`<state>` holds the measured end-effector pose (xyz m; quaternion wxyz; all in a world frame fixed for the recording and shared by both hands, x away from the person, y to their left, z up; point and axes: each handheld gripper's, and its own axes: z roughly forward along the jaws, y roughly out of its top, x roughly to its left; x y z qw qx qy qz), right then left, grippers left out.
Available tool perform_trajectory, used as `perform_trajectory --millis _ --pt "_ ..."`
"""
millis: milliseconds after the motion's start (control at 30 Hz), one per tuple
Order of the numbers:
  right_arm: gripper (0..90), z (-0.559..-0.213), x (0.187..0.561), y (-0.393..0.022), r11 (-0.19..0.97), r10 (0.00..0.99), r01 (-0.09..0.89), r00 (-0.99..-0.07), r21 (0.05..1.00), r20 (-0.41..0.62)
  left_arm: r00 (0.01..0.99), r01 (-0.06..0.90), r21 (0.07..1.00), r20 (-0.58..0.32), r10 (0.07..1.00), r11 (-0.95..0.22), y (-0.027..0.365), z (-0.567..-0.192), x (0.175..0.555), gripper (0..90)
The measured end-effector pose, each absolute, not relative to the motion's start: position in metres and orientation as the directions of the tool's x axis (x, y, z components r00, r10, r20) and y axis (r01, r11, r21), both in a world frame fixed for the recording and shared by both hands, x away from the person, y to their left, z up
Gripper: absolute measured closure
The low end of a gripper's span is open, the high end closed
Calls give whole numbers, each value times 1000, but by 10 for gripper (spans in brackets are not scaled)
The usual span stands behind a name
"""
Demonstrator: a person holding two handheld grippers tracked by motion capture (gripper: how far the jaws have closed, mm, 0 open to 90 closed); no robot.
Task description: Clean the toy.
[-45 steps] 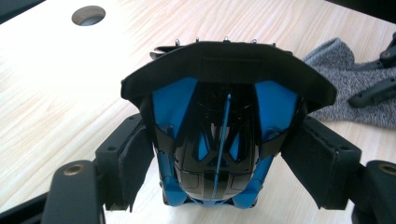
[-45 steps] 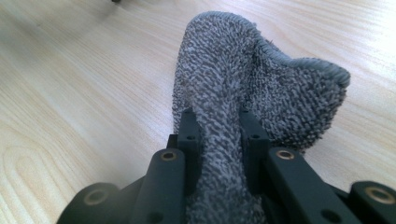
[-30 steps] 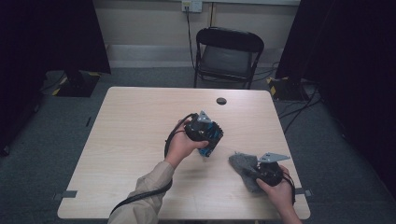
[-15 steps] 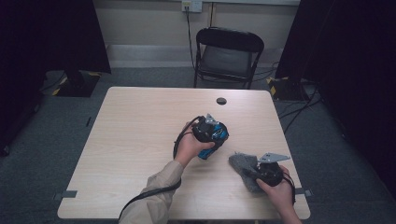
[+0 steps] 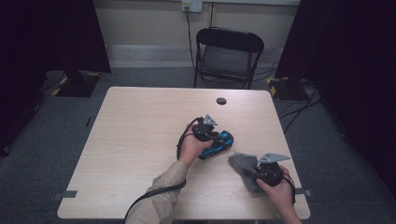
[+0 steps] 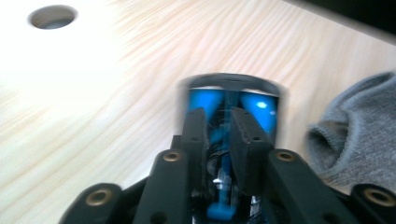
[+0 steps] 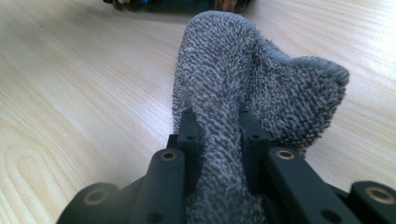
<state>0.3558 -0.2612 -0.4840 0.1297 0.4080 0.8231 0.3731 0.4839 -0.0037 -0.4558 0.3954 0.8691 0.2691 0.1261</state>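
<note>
Left gripper (image 5: 219,141) is sitting near the middle of the table (image 5: 140,130), its jaws having just been closing, now clamped on a blue toy car (image 5: 215,145). In the left gripper view the two black pads are pinching a thin blue part at the car's middle (image 6: 223,135); the car's body (image 6: 254,105) is blurring ahead of them, so the grip looks fresh and the thing may be shifting slightly. The car is lying on the wood, just left of the cloth.

Judgement: the pinch is narrow, on a small rib rather than the whole body. Holding it level and low over the table should keep the car from twisting out. A slow lift is advisable.

To the right, the grey cloth (image 5: 243,167) is resting on the table near the front edge, close to the car but apart from it. Right gripper (image 5: 261,175) is clenched on it: in the right gripper view a ridge of towelling (image 7: 219,140) is bunching up between the jaws, with the free end (image 7: 299,93) flopping forward.

Judgement: the step in hand seems to be bringing cloth and car together for wiping. The loose flap should be leading, pressed flat on the car's top, while the left hand is steadying it. Risk: cloth snagging on wheels, or the car pivoting.
</note>
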Motion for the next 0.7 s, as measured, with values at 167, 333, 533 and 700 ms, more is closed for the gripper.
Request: perform_trajectory --millis 167,333,533,700 --pt "754 -484 356 -261 390 769 574 -633 720 89 820 386 747 -10 572 -541 -6 -461 482 582" --pt "754 -484 355 -261 389 770 573 -632 721 87 808 414 751 -43 587 -515 0 -463 480 476" --pt "754 -484 355 -261 390 770 573 -633 721 86 798 419 761 -47 601 -496 4 -462 479 449" --pt "755 -484 356 -261 392 769 573 -634 720 86 804 414 773 -63 592 -480 11 -455 472 326"
